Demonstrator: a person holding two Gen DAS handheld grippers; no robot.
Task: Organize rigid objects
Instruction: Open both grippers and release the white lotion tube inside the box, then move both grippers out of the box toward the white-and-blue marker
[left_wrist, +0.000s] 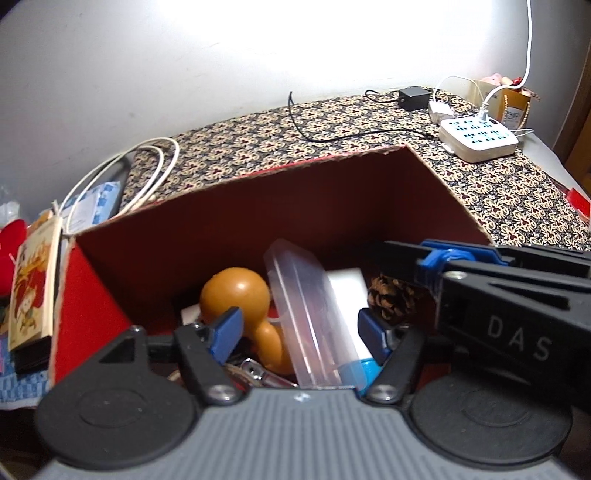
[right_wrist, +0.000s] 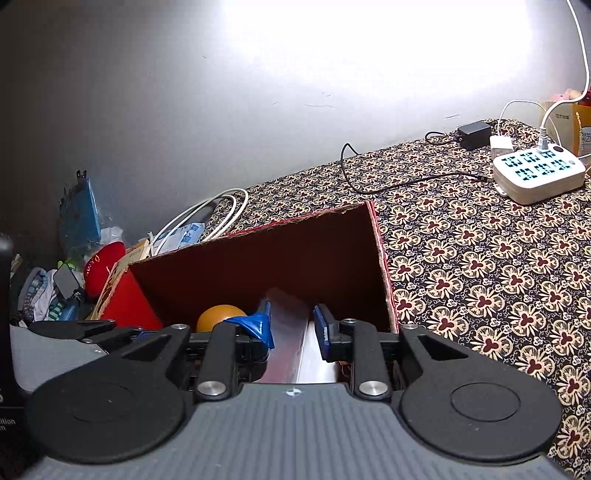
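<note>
Left hand-held gripper (left_wrist: 301, 334) spread over clear case (left_wrist: 310, 317) | right hand-held gripper (right_wrist: 291, 326) spread | pinecone (left_wrist: 391, 295) left-view only

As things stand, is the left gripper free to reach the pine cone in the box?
Probably not directly: the pine cone lies deep in the red box, with the clear plastic case and right gripper crowding the open left gripper.

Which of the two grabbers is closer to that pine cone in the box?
Left, it seems. The left gripper hangs over the box, the pine cone just beyond its fingers. From the right gripper, the cone is hidden.
</note>
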